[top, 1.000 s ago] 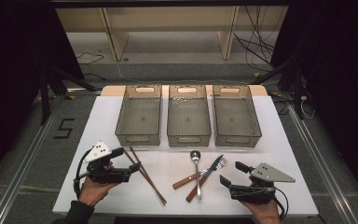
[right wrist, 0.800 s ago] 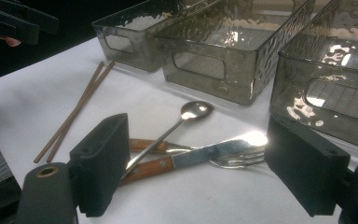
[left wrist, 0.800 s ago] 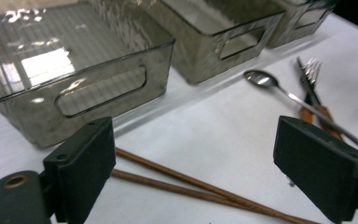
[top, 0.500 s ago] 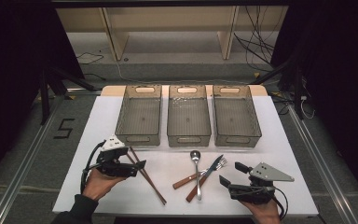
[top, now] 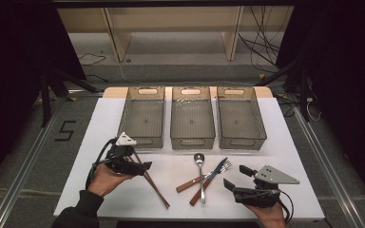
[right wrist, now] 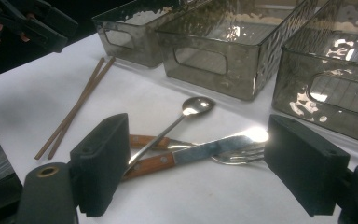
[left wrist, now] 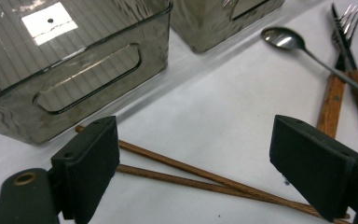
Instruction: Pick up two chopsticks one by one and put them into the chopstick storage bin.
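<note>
Two brown chopsticks (top: 150,182) lie crossed on the white tabletop in front of the left bin. My left gripper (top: 141,160) hovers open over their upper ends; in the left gripper view the chopsticks (left wrist: 191,175) run between its spread jaws, untouched. A spoon (top: 199,164), a fork (top: 222,166) and a wooden-handled knife (top: 208,183) lie overlapped at centre front. My right gripper (top: 236,177) rests open just right of them, and in the right gripper view the spoon (right wrist: 191,108) and knife (right wrist: 200,151) sit beyond its jaws.
Three smoky clear bins stand side by side behind the cutlery: left (top: 141,141), middle (top: 192,142), right (top: 241,142), all with nothing inside. The white tabletop (top: 290,152) ends close to my hands at the front. A shelf unit stands beyond the table.
My left gripper has moved right and away from me, from the table's left front to just over the chopsticks' upper ends by the left bin. The right gripper has stayed still.
</note>
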{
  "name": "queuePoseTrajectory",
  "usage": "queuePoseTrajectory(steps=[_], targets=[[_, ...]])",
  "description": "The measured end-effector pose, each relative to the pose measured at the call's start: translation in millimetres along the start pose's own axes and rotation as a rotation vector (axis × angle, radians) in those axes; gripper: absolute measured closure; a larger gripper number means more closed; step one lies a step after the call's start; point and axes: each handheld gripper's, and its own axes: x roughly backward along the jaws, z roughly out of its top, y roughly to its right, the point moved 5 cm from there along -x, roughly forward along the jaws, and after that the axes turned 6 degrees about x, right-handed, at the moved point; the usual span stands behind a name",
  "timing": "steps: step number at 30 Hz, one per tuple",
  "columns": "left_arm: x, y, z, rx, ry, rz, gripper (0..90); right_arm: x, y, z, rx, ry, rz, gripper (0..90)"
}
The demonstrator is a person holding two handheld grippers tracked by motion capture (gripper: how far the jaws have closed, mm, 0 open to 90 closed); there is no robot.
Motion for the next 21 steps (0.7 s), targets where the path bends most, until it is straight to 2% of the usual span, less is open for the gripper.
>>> queuePoseTrajectory(steps=[6, 11, 16, 21], targets=[[-7.0, 2.2, 2.8, 0.02, -0.064, 0.04, 16.1, -0.2, -0.1, -0.1, 0.001, -0.004, 0.001, 23.4], [-12.6, -0.4, 3.7, 0.059, -0.114, 0.076, 16.9, -0.1, 0.3, -0.2, -0.002, -0.004, -0.002, 23.4], [-17.2, -2.6, 1.6, 0.06, -0.154, 0.064, 17.7, -0.4, 0.1, -0.3, -0.001, -0.006, 0.001, 23.6], [-23.7, -8.9, -1.1, 0.077, -0.186, 0.068, 19.5, -0.8, 0.2, -0.5, 0.0, -0.009, 0.0, 23.7]])
